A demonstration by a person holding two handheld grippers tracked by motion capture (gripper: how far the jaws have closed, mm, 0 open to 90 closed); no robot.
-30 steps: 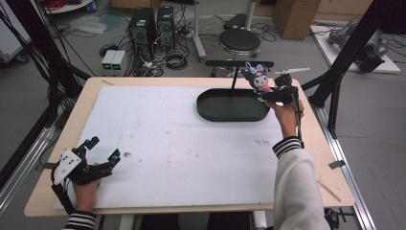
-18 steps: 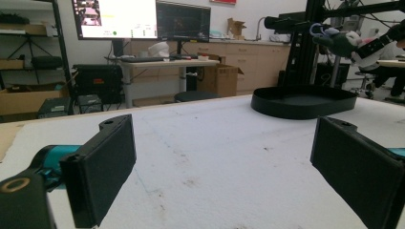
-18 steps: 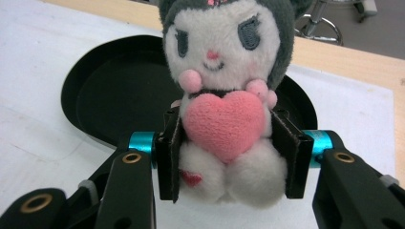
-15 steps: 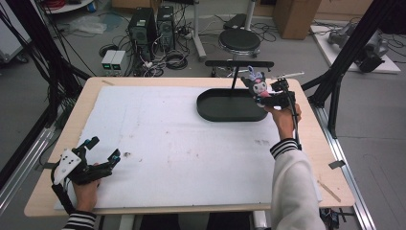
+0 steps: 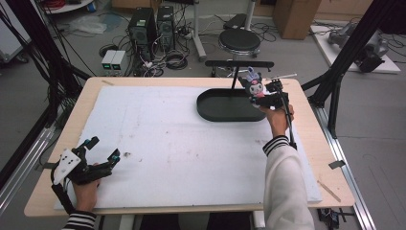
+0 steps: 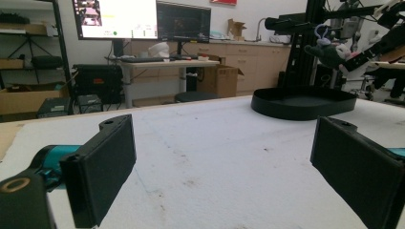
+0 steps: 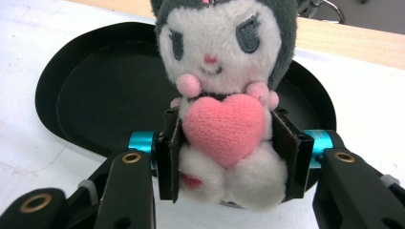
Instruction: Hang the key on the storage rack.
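Observation:
A small plush toy, white-faced with a dark grey hood and a pink heart, is held in the air with my right gripper shut on its body. In the high view the plush toy hangs over the right end of the black oval tray, with the right gripper beside it. The tray's floor lies just below the toy. My left gripper rests near the table's front left corner, jaws wide open with nothing between them; its left pad stands above the white mat.
A white foam mat covers most of the wooden table. A black stand with a crossbar rises behind the tray. Computers, cables and a stool sit on the floor beyond the table's far edge.
My right gripper has carried the plush toy a little leftward and down, from the tray's right edge toward its inside. The left gripper has not moved.

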